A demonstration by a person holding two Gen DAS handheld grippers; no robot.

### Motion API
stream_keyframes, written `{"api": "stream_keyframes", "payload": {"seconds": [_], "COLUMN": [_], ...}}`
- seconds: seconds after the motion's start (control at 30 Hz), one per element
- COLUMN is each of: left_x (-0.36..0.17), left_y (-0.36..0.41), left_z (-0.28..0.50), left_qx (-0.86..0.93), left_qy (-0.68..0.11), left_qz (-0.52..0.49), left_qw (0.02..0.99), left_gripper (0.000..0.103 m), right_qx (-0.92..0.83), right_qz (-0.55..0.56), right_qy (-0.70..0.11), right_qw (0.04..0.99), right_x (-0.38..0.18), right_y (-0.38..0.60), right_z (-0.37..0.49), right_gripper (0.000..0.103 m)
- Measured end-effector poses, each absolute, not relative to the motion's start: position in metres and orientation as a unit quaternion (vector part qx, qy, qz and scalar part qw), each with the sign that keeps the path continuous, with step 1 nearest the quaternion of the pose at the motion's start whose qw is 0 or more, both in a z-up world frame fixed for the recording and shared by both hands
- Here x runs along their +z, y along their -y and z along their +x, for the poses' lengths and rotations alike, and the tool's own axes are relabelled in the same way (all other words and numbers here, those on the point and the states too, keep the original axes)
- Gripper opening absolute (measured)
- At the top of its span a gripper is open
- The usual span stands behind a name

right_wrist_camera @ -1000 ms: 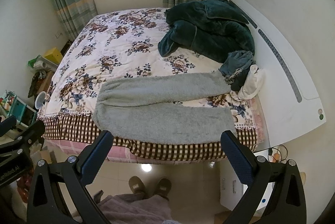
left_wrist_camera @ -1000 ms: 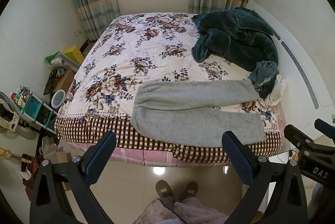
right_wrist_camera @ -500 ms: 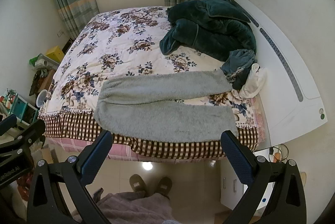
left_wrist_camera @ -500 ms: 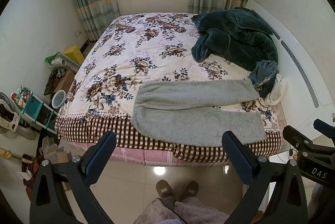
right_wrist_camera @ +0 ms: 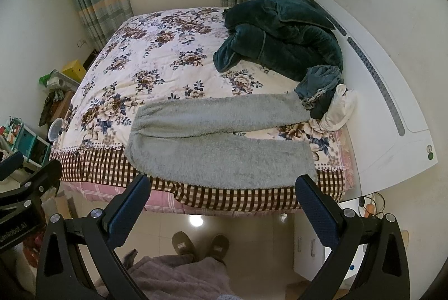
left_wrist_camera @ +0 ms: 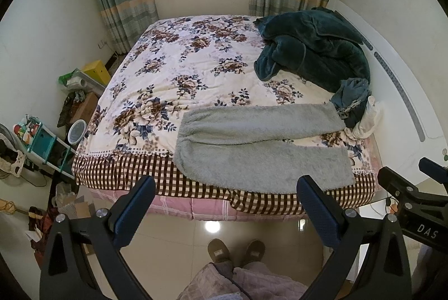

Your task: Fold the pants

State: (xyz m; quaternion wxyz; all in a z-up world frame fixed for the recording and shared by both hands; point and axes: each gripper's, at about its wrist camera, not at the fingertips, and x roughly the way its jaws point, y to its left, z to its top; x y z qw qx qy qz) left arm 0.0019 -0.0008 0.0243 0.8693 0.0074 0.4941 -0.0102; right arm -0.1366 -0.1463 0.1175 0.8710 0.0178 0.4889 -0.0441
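Observation:
Grey fleece pants [left_wrist_camera: 260, 143] [right_wrist_camera: 221, 140] lie flat along the near edge of the bed, waistband to the left, both legs stretched to the right with a narrow gap between them. My left gripper [left_wrist_camera: 224, 188] hangs open above the floor, short of the bed edge, nothing between its fingers. My right gripper [right_wrist_camera: 222, 186] is likewise open and empty, held at about the same distance from the pants. The right gripper's frame [left_wrist_camera: 414, 196] shows at the right edge of the left wrist view.
The bed [left_wrist_camera: 179, 76] has a floral quilt with a checked border. A dark green blanket [left_wrist_camera: 310, 48] and a pile of blue and white clothes [left_wrist_camera: 355, 104] sit at the right. The person's slippered feet [left_wrist_camera: 235, 249] stand on the tiled floor. Clutter and shelves [left_wrist_camera: 42, 137] line the left wall.
Both views have crept slightly closer to the bed and a little higher; the pants have not moved and both grippers stay open.

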Motion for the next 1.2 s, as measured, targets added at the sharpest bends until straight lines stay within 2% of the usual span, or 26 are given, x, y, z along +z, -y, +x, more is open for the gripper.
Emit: {"api": "stream_keyframes", "payload": {"seconds": [0.47, 0.8, 1.0, 1.2], "left_x": [0.023, 0.012, -0.024, -0.087], "left_y": [0.007, -0.007, -0.026, -0.020], "left_z": [0.003, 0.033, 0.086, 0.169], "left_qx": [-0.014, -0.013, 0.012, 0.050], "left_qy": [-0.494, -0.475, -0.456, -0.483], "left_qz": [0.011, 0.016, 0.024, 0.037], "left_qw": [0.869, 0.880, 0.890, 0.873], "left_gripper": [0.103, 0.103, 0.103, 0.103], "right_qx": [-0.047, -0.078, -0.138, -0.181], "right_qz": [0.019, 0.039, 0.086, 0.119], "right_qy": [-0.490, -0.494, -0.472, -0.475], "right_qw": [0.870, 0.865, 0.866, 0.853], "right_x": [0.113, 0.104, 0.073, 0.014], "right_y": [0.148, 0.153, 0.175, 0.221], "right_z": [-0.140, -0.122, -0.071, 0.022], "right_gripper": [0.103, 0.103, 0.103, 0.103]}}
